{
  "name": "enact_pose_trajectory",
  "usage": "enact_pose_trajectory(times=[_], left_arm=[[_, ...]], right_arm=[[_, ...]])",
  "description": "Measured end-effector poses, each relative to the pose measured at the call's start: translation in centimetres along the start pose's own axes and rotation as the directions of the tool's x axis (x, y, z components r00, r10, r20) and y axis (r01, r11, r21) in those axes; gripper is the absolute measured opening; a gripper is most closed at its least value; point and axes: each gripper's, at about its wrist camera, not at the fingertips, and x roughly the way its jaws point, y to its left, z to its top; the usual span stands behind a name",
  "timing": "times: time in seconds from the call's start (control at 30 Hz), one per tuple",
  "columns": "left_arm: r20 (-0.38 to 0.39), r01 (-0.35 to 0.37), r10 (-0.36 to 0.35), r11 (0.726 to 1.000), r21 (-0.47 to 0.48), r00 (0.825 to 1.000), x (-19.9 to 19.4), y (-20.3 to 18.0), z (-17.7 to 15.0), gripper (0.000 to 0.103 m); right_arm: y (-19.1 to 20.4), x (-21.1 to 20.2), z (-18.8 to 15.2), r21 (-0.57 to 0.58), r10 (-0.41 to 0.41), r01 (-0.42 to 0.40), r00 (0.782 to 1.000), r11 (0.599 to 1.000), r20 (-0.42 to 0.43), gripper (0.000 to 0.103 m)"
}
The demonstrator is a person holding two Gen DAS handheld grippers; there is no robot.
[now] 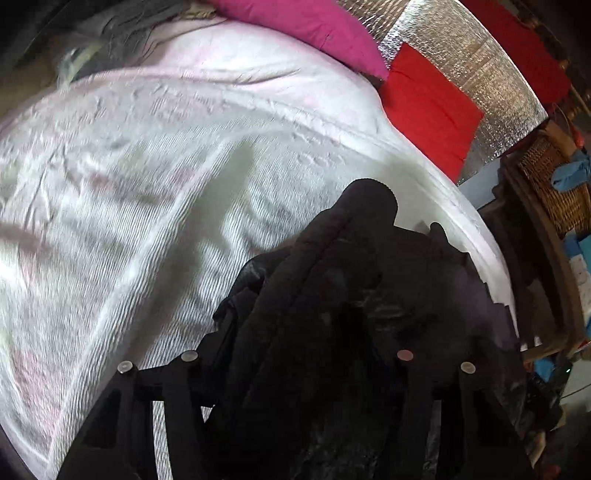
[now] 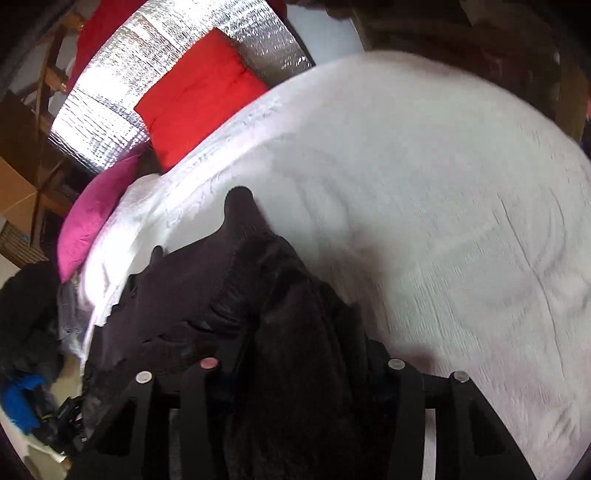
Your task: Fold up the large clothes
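- Bedding first: one white textured bedspread [image 1: 177, 192] covers the bed and fills most of both wrist views; its weave is blurred in places.
- One black garment [image 1: 332, 295] is bunched into thick dark folds above the bedspread. It hangs from both grippers and drapes back over their frames, so most of each mechanism is hidden.
- One silver quilted foil panel [image 2: 122, 96] stands behind the head of the bed.
- Two cushions lie at the head of the bed, side by side: one red cushion [image 1: 432, 107] against the foil panel and one magenta cushion [image 1: 314, 33] just beside it.
- One wicker basket [image 1: 554, 173] sits off the bed's edge in the left wrist view, among blue items too blurred to name.
- A dark heap of clothes [image 2: 29, 317] lies on the floor beside the bed in the right wrist view.
- Left gripper [image 1: 325, 332]: it points along the bed toward the cushions, and the fabric runs straight between its fingers, which pinch the garment; the fingertips themselves are buried in cloth.
- Right gripper [image 2: 295, 332]: it also points toward the cushions, its fingers pressed on a fold of the same garment, with the tips covered.
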Motion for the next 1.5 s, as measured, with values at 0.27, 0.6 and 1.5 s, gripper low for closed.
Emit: enact_pose_trajectory(times=[0.27, 0.6, 1.5], left_arm=[[0.014, 0.016, -0.016, 1.0, -0.018, 1.0, -0.6, 0.7, 1.6, 0.057], [-0.039, -0.005, 0.006, 0.999, 0.037, 0.999, -3.2, 1.4, 0.0, 0.055], [0.357, -0.298, 0.174, 0.897, 0.327, 0.918, -16.2, -7.6, -10.8, 0.088]], right_arm=[[0.0, 1.5, 2.1, 0.043, 0.048, -0.048, 0.999, 0.998, -0.002, 0.051], [-2.1, -1.2, 0.2, 0.112, 0.067, -0.058, 0.994, 0.992, -0.083, 0.063], [3.3, -15.9, -9.3, -0.177, 0.103, -0.057, 0.96, 0.983, 0.26, 0.078]])
